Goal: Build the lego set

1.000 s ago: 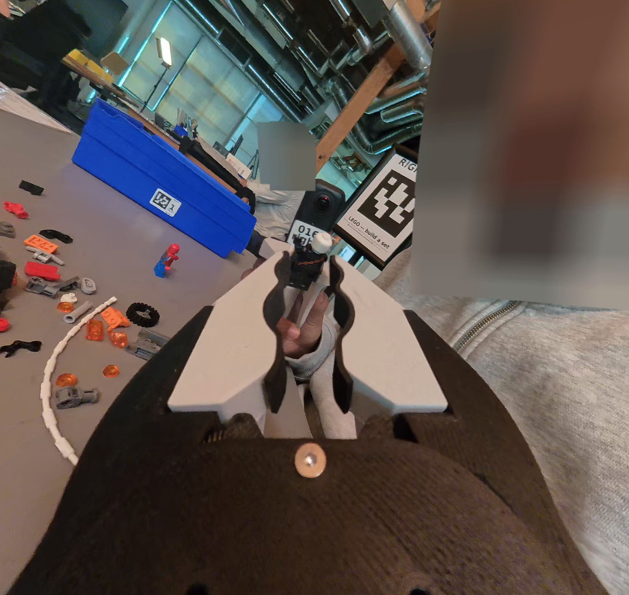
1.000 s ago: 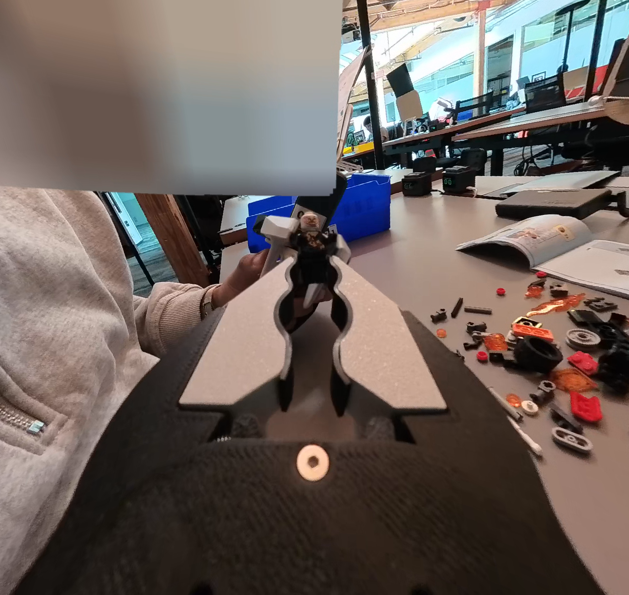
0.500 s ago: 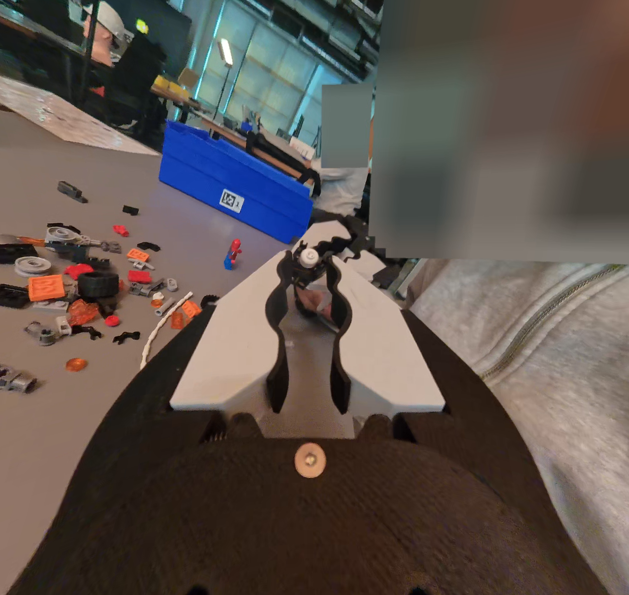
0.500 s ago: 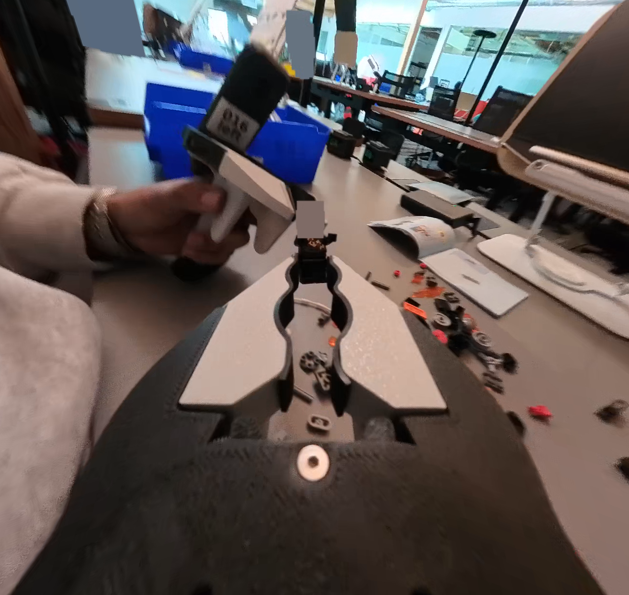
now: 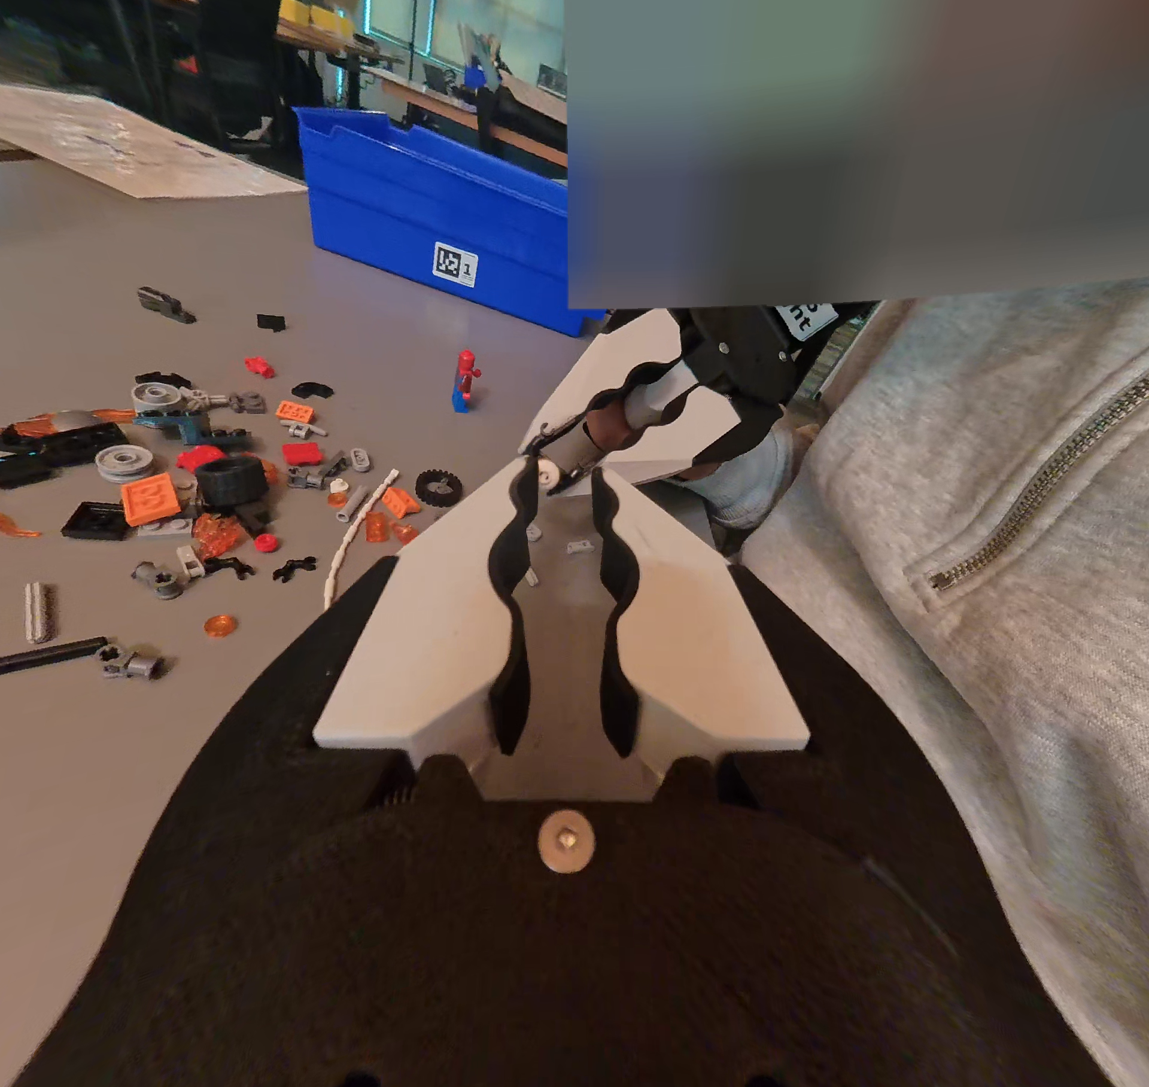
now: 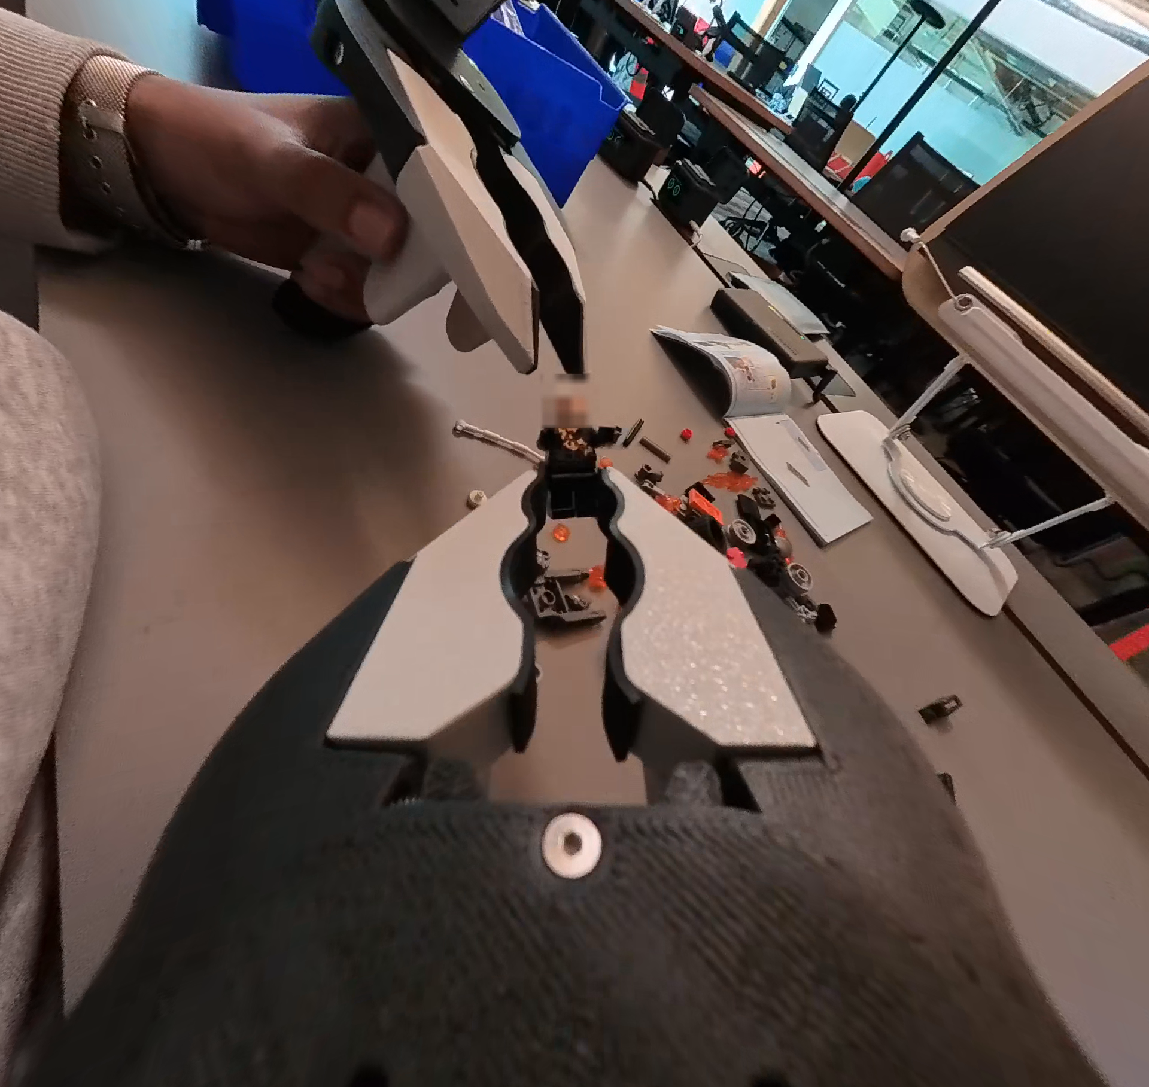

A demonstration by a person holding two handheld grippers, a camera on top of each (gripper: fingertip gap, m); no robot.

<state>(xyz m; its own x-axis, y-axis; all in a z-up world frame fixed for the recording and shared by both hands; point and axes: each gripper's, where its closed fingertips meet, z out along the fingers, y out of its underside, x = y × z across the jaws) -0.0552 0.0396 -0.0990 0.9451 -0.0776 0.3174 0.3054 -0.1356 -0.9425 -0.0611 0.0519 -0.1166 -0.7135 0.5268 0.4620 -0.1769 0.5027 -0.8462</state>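
My right gripper [image 6: 575, 488] is shut on the legs of a black minifigure [image 6: 575, 460] with orange marks on its chest, and holds it upright above the table. Its head is under a mosaic patch. My left gripper [image 6: 553, 368] hangs just over that head, its tips a little apart. In the left wrist view the figure's white head [image 5: 548, 476] sits at the tips of my left gripper [image 5: 561, 471], against the left finger. The jaws stand narrowly open and I see no hold on the head. The right gripper [image 5: 622, 411] shows just beyond.
A blue bin [image 5: 435, 212] stands at the back. A red and blue minifigure [image 5: 463, 379] stands alone before it. Loose orange, black and grey pieces [image 5: 230, 485] lie scattered to the left. An open instruction booklet [image 6: 746, 373] and a white stand base [image 6: 914, 510] lie to the right. Less than 4 cm separates the two grippers' tips.
Both grippers have swung down from in front of the person towards the table. The left gripper has come off the figure's body and now sits at its head.
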